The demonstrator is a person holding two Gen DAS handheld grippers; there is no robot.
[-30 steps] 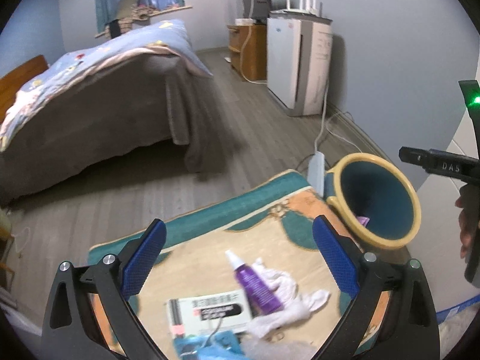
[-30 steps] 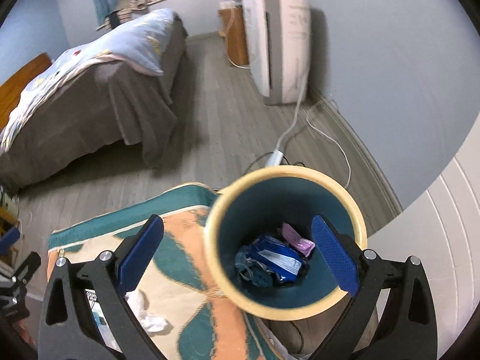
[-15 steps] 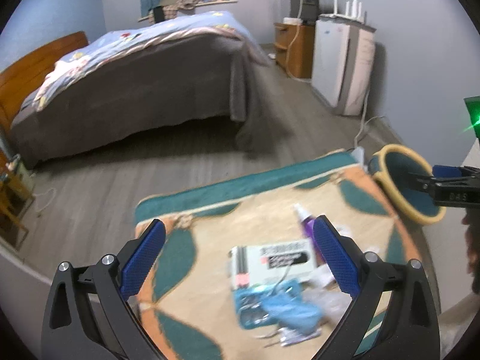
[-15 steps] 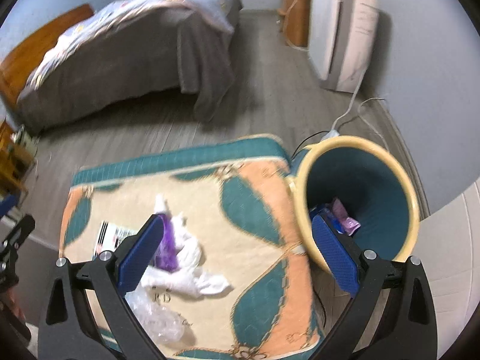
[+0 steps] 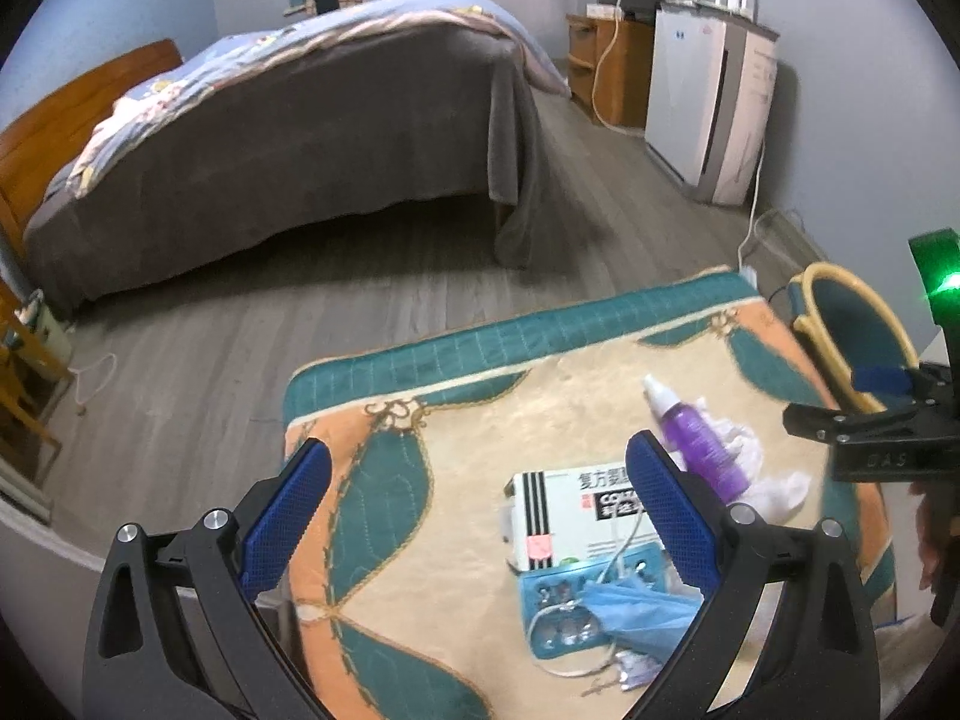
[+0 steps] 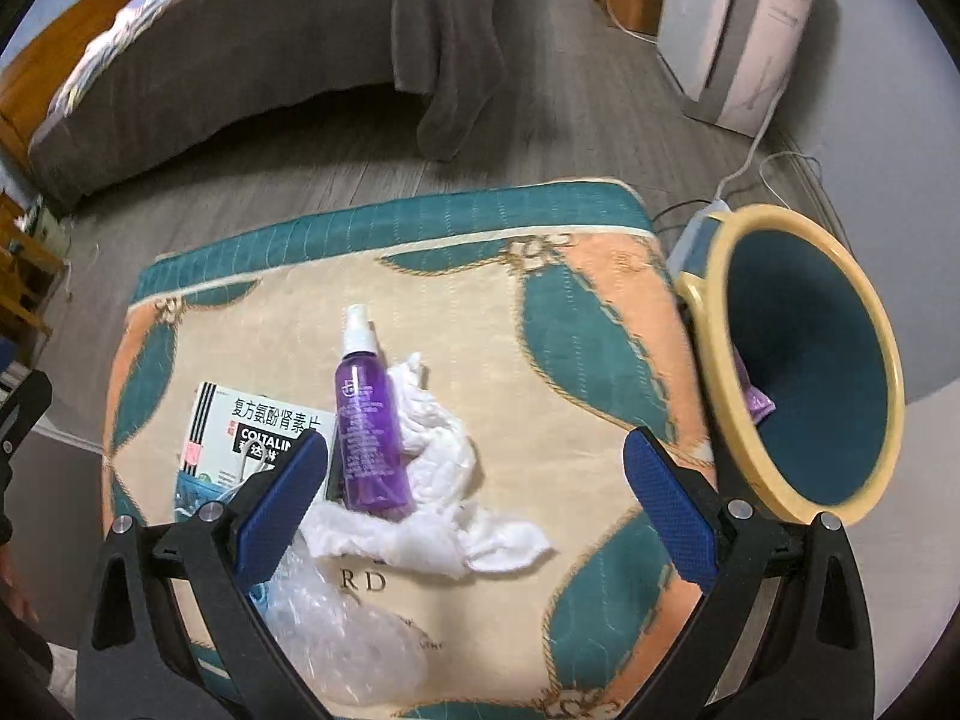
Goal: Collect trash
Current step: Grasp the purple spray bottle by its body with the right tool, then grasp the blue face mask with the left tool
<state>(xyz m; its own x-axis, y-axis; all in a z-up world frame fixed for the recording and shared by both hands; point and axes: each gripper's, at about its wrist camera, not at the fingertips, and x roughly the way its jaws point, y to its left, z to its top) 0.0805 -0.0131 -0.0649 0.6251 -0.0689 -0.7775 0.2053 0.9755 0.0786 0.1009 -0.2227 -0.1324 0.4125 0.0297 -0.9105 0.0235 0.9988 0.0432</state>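
Note:
Trash lies on a patterned mat: a purple spray bottle, a crumpled white tissue, a white medicine box, clear plastic wrap and a blue blister pack. A yellow-rimmed teal bin stands at the mat's right edge with a purple scrap inside. My right gripper is open and empty above the tissue. My left gripper is open and empty above the mat, left of the box.
A bed with a grey cover stands across the wood floor. A white air purifier and wooden cabinet line the right wall. A power strip and cables lie beside the bin.
My right gripper has swung left from over the bin to over the trash on the mat. My left gripper has drifted left and back, so the trash now sits at its right.

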